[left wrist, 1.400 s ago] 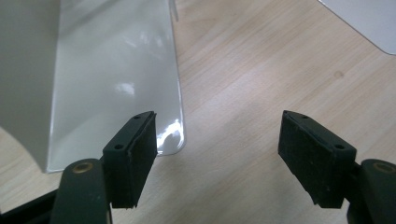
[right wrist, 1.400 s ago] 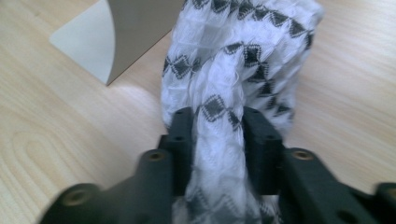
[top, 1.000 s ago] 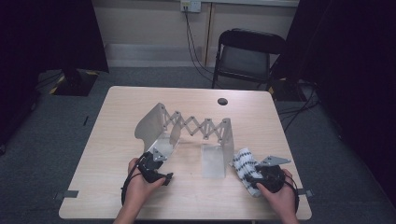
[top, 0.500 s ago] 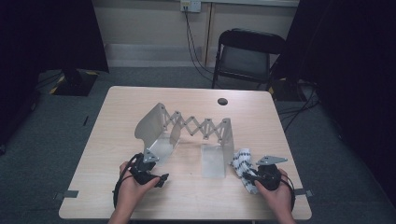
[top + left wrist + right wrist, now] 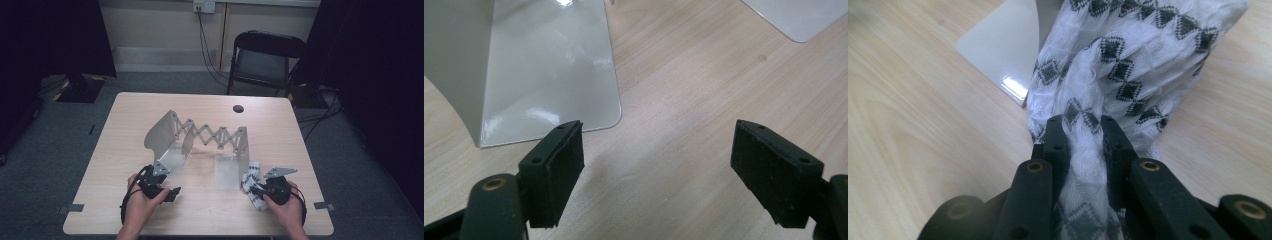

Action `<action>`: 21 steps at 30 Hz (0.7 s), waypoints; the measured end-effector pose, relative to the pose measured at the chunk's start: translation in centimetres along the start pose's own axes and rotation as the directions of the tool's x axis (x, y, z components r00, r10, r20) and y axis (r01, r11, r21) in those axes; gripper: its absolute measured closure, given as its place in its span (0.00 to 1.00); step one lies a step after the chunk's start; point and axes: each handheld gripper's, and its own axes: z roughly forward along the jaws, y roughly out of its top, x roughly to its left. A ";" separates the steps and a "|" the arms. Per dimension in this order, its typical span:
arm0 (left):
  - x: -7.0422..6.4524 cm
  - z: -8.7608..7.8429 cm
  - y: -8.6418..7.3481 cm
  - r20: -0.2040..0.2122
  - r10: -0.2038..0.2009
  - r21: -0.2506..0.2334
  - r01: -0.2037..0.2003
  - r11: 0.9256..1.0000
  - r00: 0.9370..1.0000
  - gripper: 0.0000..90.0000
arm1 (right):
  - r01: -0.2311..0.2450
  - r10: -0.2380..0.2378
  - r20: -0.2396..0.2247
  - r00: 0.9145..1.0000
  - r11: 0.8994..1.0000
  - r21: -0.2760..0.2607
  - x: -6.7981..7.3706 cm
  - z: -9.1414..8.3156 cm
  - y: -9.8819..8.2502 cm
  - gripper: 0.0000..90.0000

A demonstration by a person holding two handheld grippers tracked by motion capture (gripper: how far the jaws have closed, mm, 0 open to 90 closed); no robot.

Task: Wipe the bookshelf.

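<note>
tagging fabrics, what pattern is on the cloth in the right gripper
White cloth with black diamond shapes, best in the right gripper view.

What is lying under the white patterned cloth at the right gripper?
The white patterned cloth lies on the wooden table and covers an edge of the rack's flat metal foot. What else it covers is hidden.

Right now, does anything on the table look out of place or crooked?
Nothing is spilled or broken. The patterned cloth lies bunched beside the metal rack, pinched in the right gripper. The rack stands askew to the table edges.
</note>
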 end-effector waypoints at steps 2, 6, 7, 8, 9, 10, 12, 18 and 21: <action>-0.1 0.1 0.0 0.004 0.001 0.000 -0.001 1.000 1.000 0.24 | -0.009 0.009 -0.021 1.000 1.000 -0.008 0.2 0.1 0.1 0.87; -0.3 0.2 0.0 0.004 0.001 -0.001 -0.001 1.000 1.000 0.24 | -0.011 0.010 -0.041 0.999 0.999 -0.033 0.8 -0.2 0.5 0.87; -0.3 0.2 0.0 0.006 0.002 0.000 -0.002 1.000 1.000 0.24 | -0.011 0.009 -0.043 0.999 0.999 -0.041 0.9 -0.4 0.6 0.87; -0.3 0.2 0.0 0.009 0.003 0.005 -0.003 1.000 1.000 0.24 | -0.009 0.007 -0.044 0.999 0.999 -0.049 1.0 -0.5 0.8 0.87; -0.3 0.2 0.0 0.007 0.008 0.007 -0.008 1.000 1.000 0.24 | -0.009 0.006 -0.046 0.999 0.998 -0.055 1.0 -0.8 1.0 0.87; -0.4 0.4 0.0 0.007 0.003 0.004 -0.003 1.000 1.000 0.24 | -0.010 0.006 -0.049 0.999 0.998 -0.066 1.0 -1.1 1.2 0.87; -0.4 0.4 0.0 0.009 0.004 0.010 -0.004 1.000 1.000 0.24 | -0.016 0.012 -0.043 0.999 0.995 -0.096 0.8 -2.2 1.9 0.87; -0.4 0.3 0.1 0.007 0.012 0.008 -0.012 1.000 1.000 0.24 | 0.012 -0.017 -0.026 1.000 0.984 -0.177 0.8 -5.7 4.9 0.87; -0.4 0.3 0.1 0.004 0.014 0.010 -0.014 1.000 1.000 0.24 | 0.028 -0.033 -0.018 0.999 0.975 -0.222 1.2 -7.5 6.4 0.87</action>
